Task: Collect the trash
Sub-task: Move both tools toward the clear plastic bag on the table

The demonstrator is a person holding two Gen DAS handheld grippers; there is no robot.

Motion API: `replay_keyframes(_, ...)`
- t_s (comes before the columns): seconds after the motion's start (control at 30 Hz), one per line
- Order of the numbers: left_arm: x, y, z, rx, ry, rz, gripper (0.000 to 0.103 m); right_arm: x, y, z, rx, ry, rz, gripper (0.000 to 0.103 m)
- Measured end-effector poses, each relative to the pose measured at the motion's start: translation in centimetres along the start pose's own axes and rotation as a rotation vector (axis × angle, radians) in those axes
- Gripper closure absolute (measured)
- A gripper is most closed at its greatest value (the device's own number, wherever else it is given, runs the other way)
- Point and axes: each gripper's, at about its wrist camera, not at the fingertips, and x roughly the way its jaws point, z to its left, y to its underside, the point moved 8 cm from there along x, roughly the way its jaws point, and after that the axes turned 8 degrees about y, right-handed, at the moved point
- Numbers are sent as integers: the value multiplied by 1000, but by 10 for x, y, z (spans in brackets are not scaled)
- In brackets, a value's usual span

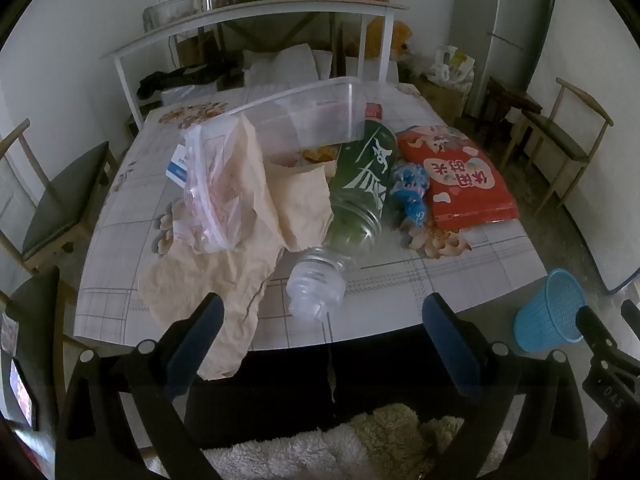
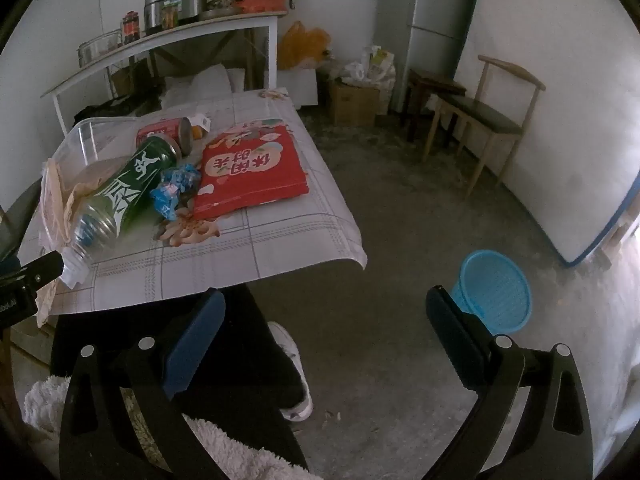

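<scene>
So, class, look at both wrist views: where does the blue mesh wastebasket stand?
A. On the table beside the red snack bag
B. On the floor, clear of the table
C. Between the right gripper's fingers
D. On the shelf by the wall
B: the blue wastebasket stands upright on the bare floor, apart from the table.

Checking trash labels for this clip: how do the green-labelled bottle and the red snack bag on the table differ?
The green-labelled bottle is a clear plastic cylinder lying on its side; the red snack bag is opaque and lies flat. The bottle leans against beige paper, while the bag rests alone nearer the table's right edge. Both lie on the table, untouched.
</scene>
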Motion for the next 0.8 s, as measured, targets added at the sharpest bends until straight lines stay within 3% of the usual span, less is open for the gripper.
replay_keyframes(0.8,3,3,-1,-6,7,8,6,1,-1,1,0,-2,1,7)
